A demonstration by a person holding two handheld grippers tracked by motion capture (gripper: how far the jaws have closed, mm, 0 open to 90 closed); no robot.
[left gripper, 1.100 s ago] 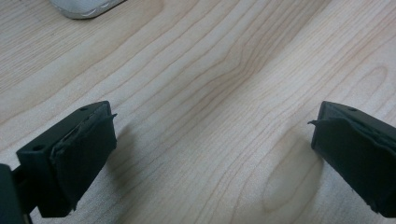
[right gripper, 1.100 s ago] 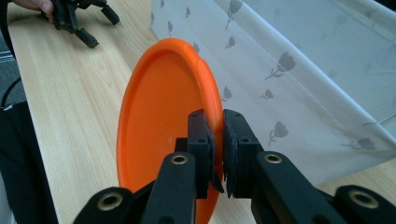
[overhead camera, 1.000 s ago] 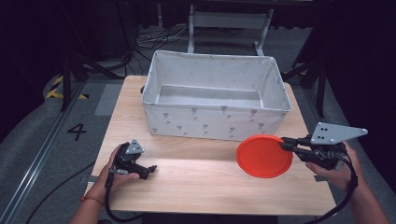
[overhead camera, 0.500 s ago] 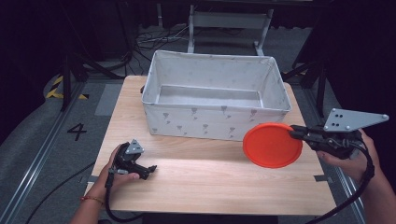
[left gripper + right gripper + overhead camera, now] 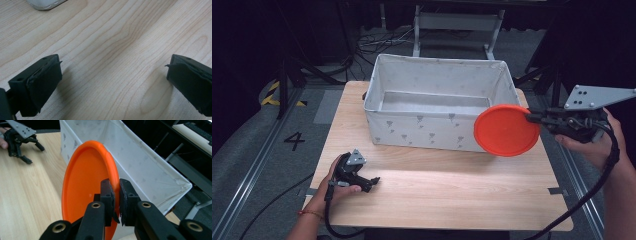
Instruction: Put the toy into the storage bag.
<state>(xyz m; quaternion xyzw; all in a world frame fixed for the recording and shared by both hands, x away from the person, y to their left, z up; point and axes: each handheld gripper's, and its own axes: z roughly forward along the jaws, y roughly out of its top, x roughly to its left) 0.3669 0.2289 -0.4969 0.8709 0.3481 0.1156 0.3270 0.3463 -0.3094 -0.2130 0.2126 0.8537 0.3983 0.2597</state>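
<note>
Right gripper view: orange plate's (image 5: 87, 187) rim between right gripper (image 5: 117, 195) jaws.

bright overhead light on the wooden table (image 5: 437, 185), with a pale glare band across its middle; dark, murky surroundings beyond. soft, slightly grainy in the high view. short soft shadows under the black jaws in the left gripper view, wood grain fairly sharp, jaw edges blurred. vivid sheen on the orange disc (image 5: 85, 182), nearest jaw parts out of focus.
</note>
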